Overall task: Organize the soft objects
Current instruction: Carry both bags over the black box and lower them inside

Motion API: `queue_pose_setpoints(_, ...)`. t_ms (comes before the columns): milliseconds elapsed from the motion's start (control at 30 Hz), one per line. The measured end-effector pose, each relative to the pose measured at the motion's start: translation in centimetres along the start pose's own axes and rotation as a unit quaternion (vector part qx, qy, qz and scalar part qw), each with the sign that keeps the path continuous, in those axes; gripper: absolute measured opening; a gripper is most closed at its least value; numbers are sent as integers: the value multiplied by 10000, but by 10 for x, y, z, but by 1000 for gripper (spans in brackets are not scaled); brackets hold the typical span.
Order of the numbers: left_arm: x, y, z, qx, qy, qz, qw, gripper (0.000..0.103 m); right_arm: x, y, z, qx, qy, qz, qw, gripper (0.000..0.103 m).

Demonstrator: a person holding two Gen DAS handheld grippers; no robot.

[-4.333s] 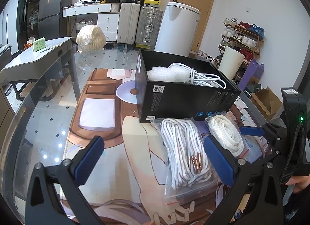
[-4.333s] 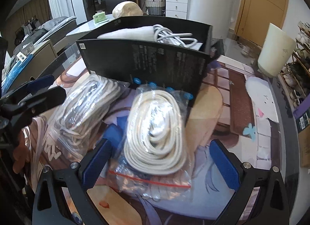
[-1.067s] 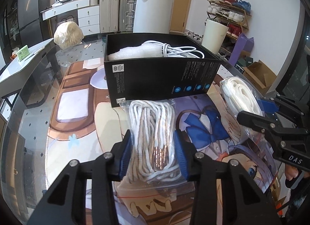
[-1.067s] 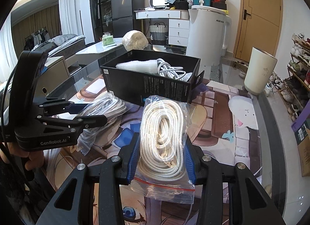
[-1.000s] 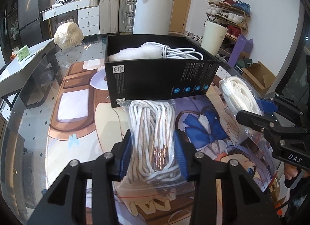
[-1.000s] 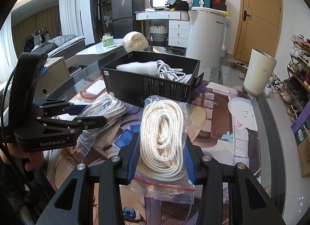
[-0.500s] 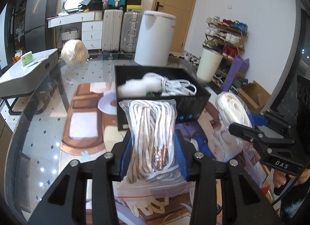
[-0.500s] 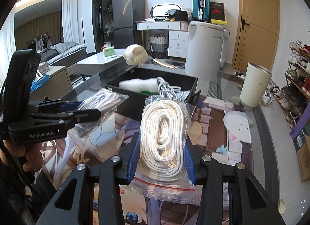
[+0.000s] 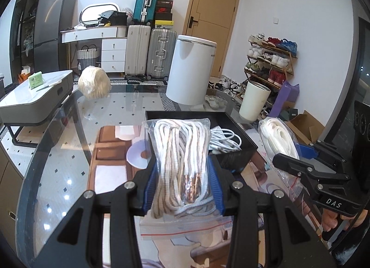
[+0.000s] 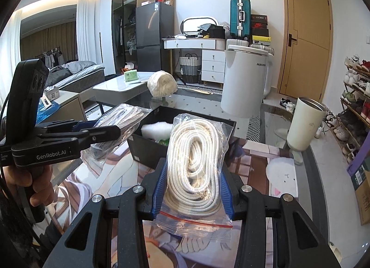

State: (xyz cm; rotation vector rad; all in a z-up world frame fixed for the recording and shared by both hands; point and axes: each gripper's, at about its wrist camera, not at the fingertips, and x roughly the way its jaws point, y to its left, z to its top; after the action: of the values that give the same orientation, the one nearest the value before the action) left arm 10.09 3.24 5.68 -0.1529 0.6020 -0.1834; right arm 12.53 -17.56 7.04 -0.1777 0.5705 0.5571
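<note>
White bin [image 9: 190,69], teal suitcase [image 9: 146,3], shoe rack [image 9: 270,60], fridge [image 10: 150,37]

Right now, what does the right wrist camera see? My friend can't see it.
The right claw squeezes a clear zip bag of thick white rope, held up in front of an open black box on a glass table. To the left, the left claw holds another bag of white cords.

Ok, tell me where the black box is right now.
The black box sits on the glass table, ahead of both grippers: behind the left one's rope bag in the left wrist view, and behind the right one's.
</note>
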Motion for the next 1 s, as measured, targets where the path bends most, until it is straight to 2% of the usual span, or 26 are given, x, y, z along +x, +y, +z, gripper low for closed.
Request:
queue_pose_setpoints(367,25,11,22,-31,-38,67,10000,40,22,-2,18,-120,-42,-5,9999,42)
queue_pose_setpoints(567,37,6,36,111,-108,93,9998,40,37,-7,27,-184,-22,-28,9998,42)
queue_pose_setpoints(1000,76,1,56,124,-119,-40,9998,40,79,-13,40,-50,45,33,10000,41)
